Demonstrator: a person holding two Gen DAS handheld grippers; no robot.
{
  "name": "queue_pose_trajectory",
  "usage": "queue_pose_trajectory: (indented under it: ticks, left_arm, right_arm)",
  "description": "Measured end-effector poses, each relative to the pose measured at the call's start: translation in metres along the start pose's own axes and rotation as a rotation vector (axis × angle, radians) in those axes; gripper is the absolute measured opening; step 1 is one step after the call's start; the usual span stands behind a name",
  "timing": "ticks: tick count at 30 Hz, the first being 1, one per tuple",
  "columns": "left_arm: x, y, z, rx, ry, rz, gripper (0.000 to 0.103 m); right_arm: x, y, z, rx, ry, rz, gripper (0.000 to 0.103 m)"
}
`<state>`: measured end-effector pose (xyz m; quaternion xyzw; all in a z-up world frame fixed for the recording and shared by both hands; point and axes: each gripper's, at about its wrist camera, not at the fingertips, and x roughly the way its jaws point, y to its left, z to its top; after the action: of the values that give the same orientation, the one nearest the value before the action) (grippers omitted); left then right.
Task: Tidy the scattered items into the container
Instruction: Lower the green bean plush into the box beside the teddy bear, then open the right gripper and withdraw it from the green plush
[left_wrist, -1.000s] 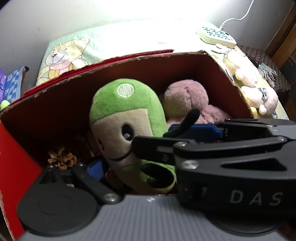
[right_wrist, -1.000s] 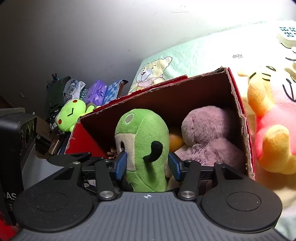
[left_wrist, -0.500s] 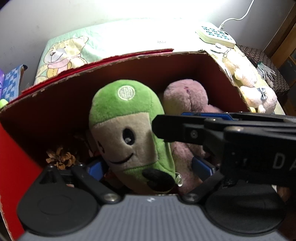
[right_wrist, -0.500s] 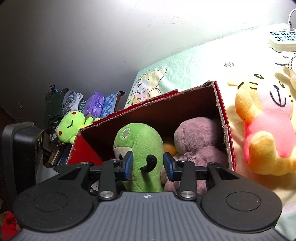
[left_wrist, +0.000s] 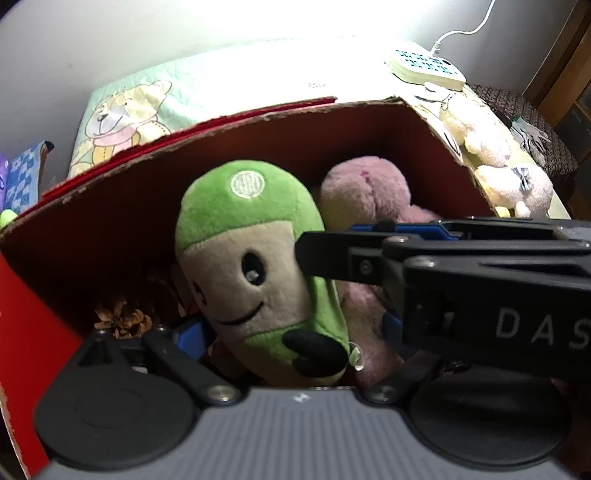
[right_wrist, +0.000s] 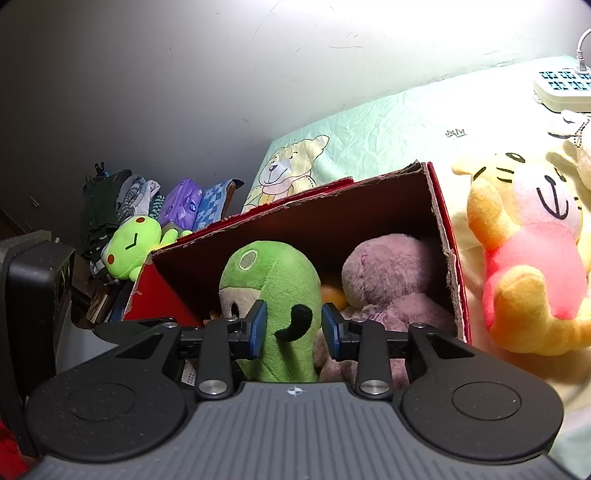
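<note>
Green plush toy (right_wrist: 275, 295) squeezed between right gripper's (right_wrist: 293, 326) closing fingers (right_wrist: 257, 326).

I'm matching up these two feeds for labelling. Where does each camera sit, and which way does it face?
Left wrist: on the left gripper, looking down into the red box; its open jaws flank the green plush, and the right gripper crosses in from the right.
Right wrist: on the right gripper, facing the box more shallowly; its jaws have just been closing on the plush.
Shared: box, green plush, purple plush.
</note>
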<state>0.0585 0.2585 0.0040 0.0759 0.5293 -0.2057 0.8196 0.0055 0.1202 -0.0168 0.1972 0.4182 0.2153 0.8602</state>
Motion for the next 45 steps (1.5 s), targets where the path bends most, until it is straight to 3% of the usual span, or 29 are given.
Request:
queue_pose_trajectory:
  ticks: [27, 45]
  left_arm:
    - [-0.005, -0.005, -0.008, 0.028, -0.029, 0.054, 0.099]
    - [-0.029, 0.002, -0.036, -0.010, -0.058, -0.019, 0.100]
  right_arm:
    - [-0.019, -0.005, -0.004, 0.024, -0.068, 0.012, 0.036]
    - [-0.050, -0.007, -0.017, 0.050, -0.117, 0.011, 0.043]
